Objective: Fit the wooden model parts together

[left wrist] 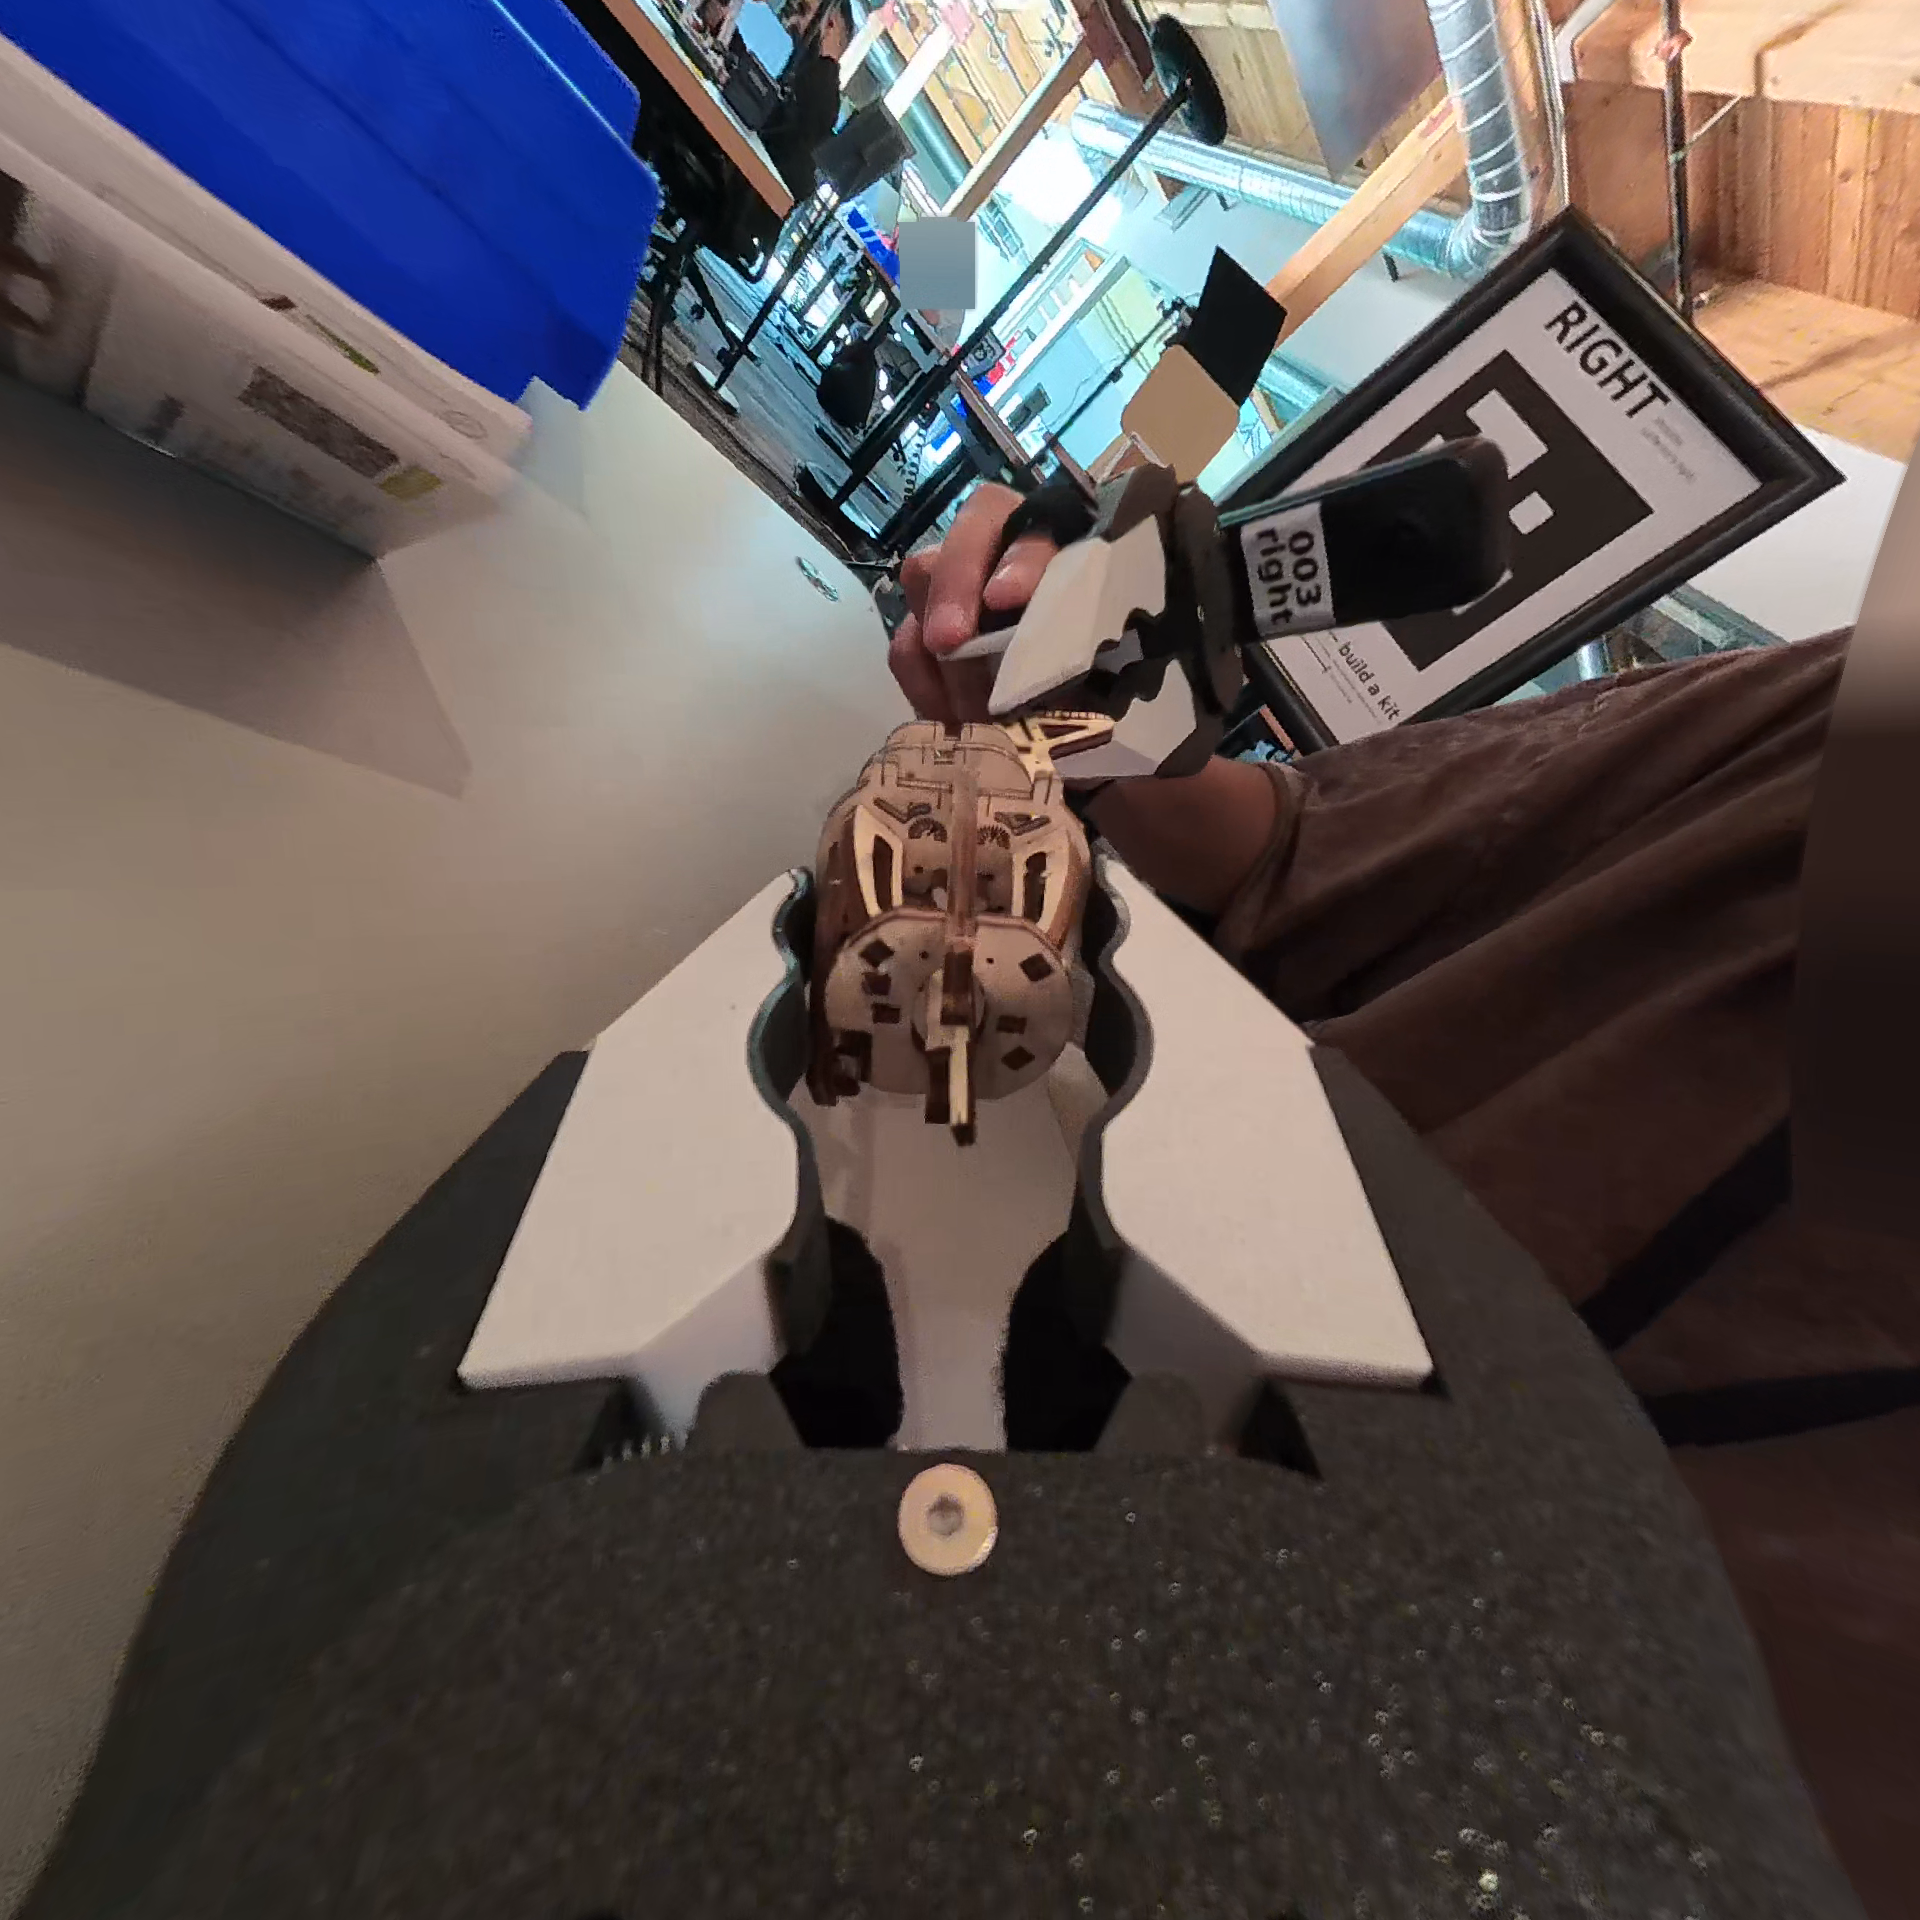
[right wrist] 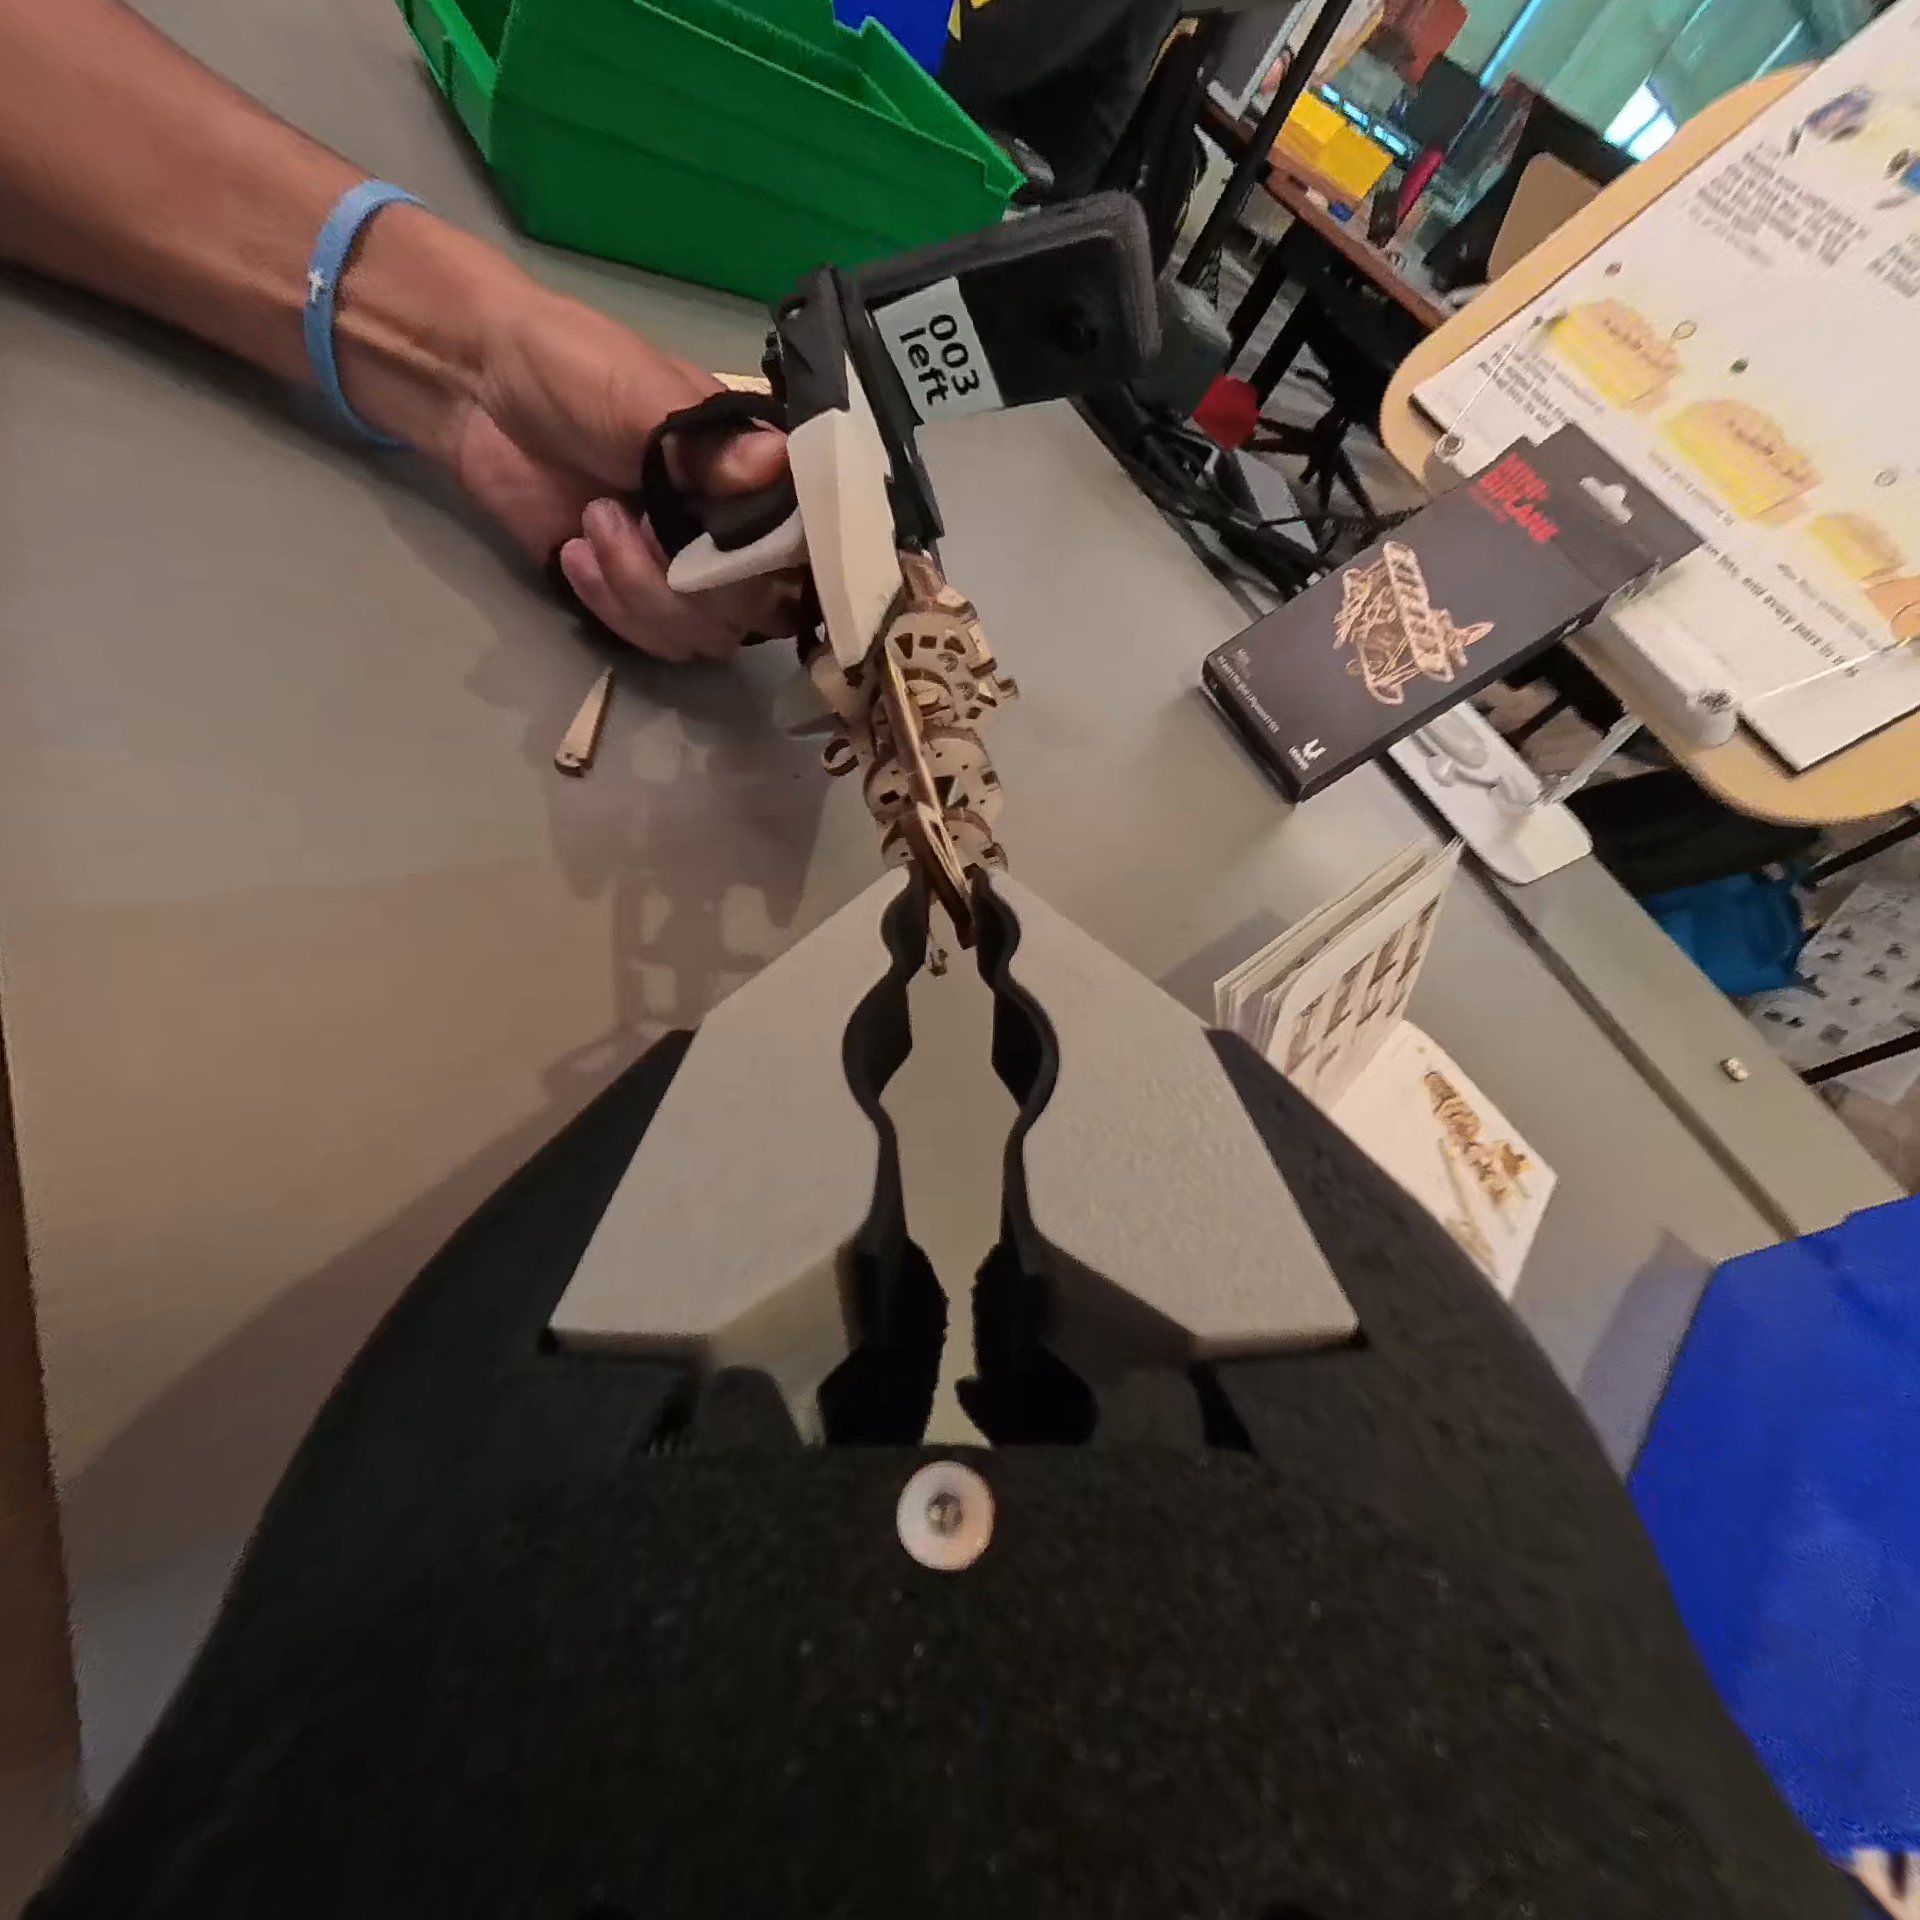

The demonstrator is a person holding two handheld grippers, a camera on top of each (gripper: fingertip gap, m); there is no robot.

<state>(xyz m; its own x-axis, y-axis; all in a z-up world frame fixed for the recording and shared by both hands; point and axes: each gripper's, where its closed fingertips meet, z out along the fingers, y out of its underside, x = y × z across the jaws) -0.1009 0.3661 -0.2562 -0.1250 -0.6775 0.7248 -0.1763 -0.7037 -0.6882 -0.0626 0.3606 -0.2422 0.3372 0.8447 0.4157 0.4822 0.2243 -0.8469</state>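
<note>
Wooden model (left wrist: pixel 951 935): pale laser-cut plywood assembly held in the air between two grippers.

Stacked round discs with small cut-out slots, gear-toothed pieces and a thin flat fin along its middle; light tan, with darker burnt edges. Left gripper (left wrist: pixel 951 997): matte white fingers with wavy black rubber inner edges, set on a rough black foam-like body, pressed against both sides of the model's near disc end. Right gripper (right wrist: pixel 940 904): same build, fingers nearly together, tips pinching the thin fin at the model's far end. One loose tapered wooden sliver (right wrist: pixel 584 720) lay on the smooth grey table (right wrist: pixel 312 831), left of the right gripper's fingers, near the left hand (right wrist: pixel 582 457).
</note>
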